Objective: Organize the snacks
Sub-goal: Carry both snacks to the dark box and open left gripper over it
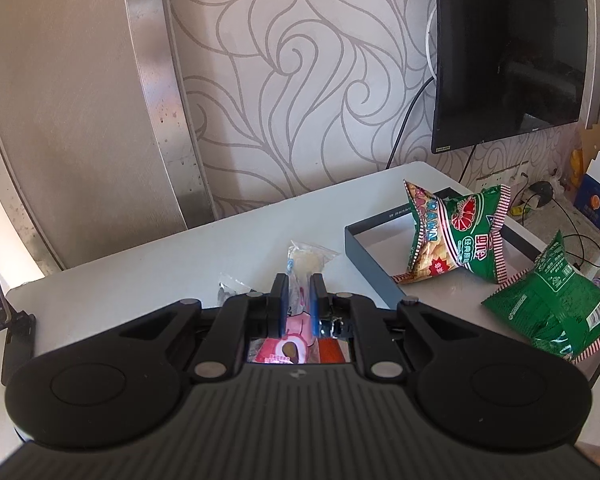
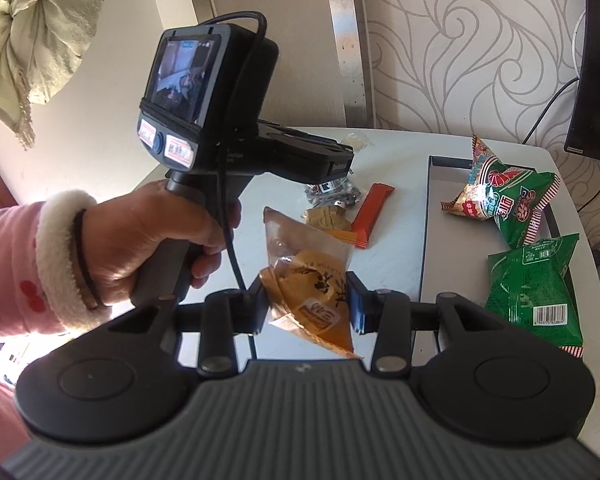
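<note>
Left gripper [image 1: 299,294]: jaws closed tight on a slim clear-and-pink snack packet [image 1: 302,280], held above the white table [image 1: 148,264]; the packet's clear end pokes forward past the blue pads. Its print is too small to read.

Right gripper [image 2: 308,300]: jaws clamped on an amber cellophane snack bag [image 2: 306,276] with dark script and an orange label, not legible; the bag stands up between the pads, its tip pointing away.

Left hand [image 2: 148,248]: seen from the right wrist view, wrapped round the other gripper's handle, in a pink sleeve with a white fleece cuff.

Tray [image 1: 364,256]: shallow, grey-rimmed, at the table's right side. Inside it, a green and red bag [image 1: 456,236] reading "PRAWN", with a prawn picture and Chinese characters, leaning upright. A second green bag [image 1: 552,304], showing its barcode side, lies at the tray's near edge.

Loose on the table, left of the tray: an orange wrapped bar [image 2: 370,214], a tan biscuit pack [image 2: 328,218] touching it, and a small dark-printed clear packet [image 2: 332,194] just behind.

Wall-mounted dark screen [image 1: 508,52] above the tray.
</note>
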A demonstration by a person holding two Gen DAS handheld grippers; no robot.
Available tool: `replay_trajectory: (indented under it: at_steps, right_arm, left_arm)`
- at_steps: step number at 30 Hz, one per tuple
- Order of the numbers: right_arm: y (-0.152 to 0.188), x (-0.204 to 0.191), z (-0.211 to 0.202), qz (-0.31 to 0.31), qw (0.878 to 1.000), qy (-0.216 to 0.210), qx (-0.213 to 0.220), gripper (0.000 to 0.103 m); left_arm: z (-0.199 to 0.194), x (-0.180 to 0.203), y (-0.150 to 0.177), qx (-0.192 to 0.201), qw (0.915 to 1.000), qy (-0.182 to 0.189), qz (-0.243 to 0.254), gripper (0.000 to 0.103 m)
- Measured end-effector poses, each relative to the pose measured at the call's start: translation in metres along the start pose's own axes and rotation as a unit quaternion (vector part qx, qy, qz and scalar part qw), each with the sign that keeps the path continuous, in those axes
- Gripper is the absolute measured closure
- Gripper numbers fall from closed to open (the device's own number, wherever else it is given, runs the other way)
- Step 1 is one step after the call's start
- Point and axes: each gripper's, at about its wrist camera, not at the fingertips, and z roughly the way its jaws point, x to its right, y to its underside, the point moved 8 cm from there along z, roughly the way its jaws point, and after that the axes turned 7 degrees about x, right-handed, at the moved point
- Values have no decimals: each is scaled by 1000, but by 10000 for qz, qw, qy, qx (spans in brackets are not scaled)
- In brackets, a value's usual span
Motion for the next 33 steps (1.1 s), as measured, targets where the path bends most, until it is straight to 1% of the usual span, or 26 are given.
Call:
replay_trajectory:
  at_steps: [12,19,23,26,33]
  right_arm:
    - [1,20,-8,145,9998,161,18,61]
    - [5,38,-16,265,9990,360,21,61]
    - [8,50,-22,334,9982,505,18,61]
    - [10,60,-28,397,9972,628,19,61]
    - [13,79,-37,525,9949,861,8,61]
  left_arm:
    - [11,26,-11,34,9997,226,23,90]
    - [22,55,-18,58,9985,549,-17,90]
    - [33,76,-20,27,9961,868,-124,90]
    - [39,93,-20,30,9948,1019,-73,90]
    - [66,118,-16,-96,9931,1168,-22,90]
